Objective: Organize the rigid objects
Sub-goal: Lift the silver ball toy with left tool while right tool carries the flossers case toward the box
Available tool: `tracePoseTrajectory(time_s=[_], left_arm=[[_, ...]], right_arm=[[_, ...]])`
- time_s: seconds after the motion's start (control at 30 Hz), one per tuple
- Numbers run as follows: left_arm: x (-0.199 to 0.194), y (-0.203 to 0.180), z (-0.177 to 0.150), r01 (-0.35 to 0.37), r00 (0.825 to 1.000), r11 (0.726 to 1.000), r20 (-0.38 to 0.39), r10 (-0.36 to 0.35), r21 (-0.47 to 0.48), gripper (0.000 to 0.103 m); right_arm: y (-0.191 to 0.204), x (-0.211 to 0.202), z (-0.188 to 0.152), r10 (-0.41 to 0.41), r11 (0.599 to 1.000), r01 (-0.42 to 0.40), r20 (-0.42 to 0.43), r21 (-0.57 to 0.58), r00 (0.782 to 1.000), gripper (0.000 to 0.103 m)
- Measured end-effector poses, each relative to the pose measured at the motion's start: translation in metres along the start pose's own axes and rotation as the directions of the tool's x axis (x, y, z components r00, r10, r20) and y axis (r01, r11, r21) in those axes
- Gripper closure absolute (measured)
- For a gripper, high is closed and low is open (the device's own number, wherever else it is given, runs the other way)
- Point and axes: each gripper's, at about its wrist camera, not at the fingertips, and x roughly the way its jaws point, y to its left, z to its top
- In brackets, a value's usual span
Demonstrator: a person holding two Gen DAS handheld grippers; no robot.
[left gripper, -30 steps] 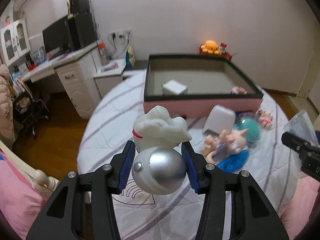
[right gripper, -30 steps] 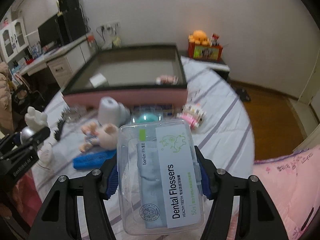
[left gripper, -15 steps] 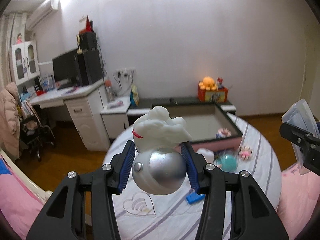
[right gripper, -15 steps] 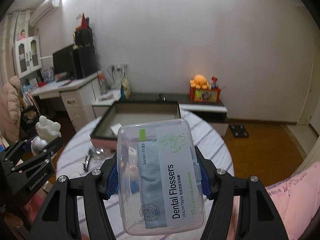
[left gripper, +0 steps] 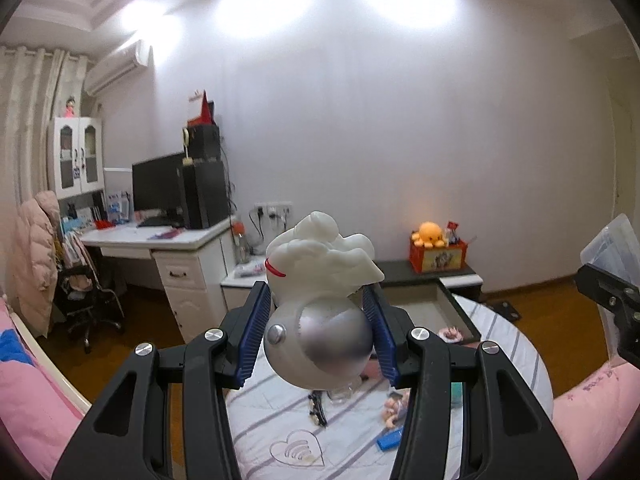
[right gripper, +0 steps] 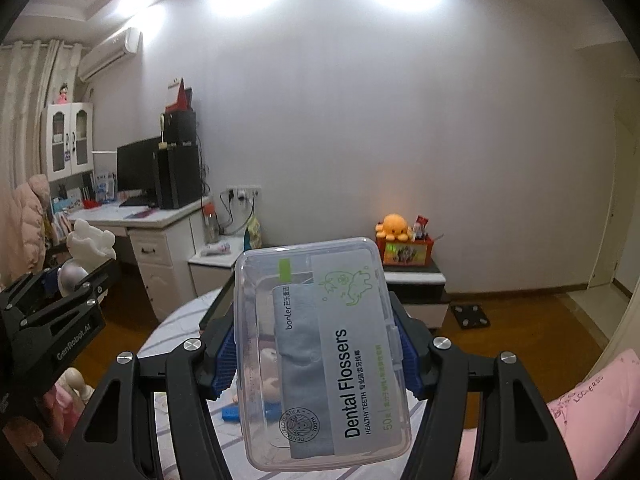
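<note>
Both grippers loaded, raised well above the striped bed: left gripper (left gripper: 318,334) clamped on white-and-silver plastic figurine (left gripper: 320,296), right gripper (right gripper: 316,354) clamped on clear plastic dental flosser box (right gripper: 324,354). Pink-walled tray (left gripper: 456,312) below holds little; several toys left on bed, so approx early-mid task

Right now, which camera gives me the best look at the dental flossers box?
The right wrist view. The dental flossers box sits upright in the right claw, clamped by both blue pads, its label readable. The left wrist view shows only a clear corner of it at the far right edge above that claw's black frame.
</note>
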Motion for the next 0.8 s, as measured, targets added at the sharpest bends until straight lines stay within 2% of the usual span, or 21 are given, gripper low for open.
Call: tracePoseTrajectory(time_s=[0.33, 0.6, 0.8], left_arm=[[-0.012, -0.003, 0.002, 0.017, 0.999, 1.000, 0.051, -0.017, 0.005, 0.054], [-0.013, -0.005, -0.002, 0.029, 0.998, 0.999, 0.056, -0.030, 0.016, 0.054], [-0.008, -0.005, -0.004, 0.031, 0.999, 0.999, 0.044, -0.032, 0.021, 0.054]], right_arm=[[0.006, -0.016, 0.004, 0.021, 1.000, -0.020, 0.061, -0.016, 0.998, 0.038], [-0.004, -0.018, 0.000, 0.021, 1.000, -0.021, 0.047, -0.014, 0.999, 0.038], [0.003, -0.015, 0.004, 0.013, 1.000, -0.012, 0.049, -0.022, 0.999, 0.038]])
